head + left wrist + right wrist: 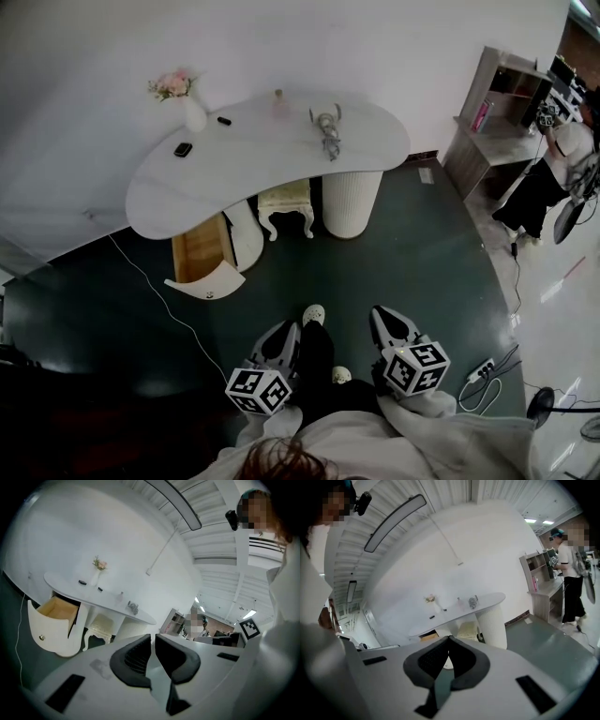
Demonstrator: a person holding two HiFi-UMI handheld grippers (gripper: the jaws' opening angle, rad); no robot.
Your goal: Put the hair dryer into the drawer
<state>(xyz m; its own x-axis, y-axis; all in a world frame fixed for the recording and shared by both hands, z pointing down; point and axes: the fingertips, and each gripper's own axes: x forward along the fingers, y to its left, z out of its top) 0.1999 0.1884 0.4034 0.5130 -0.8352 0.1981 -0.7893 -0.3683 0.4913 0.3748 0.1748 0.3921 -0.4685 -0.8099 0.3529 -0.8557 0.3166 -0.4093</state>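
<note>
Approach step: left tool (287,330) and right tool (382,316), clenched empty, must next reach the hair dryer (327,132) on the far desk (248,145).

No text, label, brand or number is legible in any view. The square black-and-white markers on the cubes of the left gripper (287,330) and the right gripper (384,317) are coded patterns without characters.
</note>
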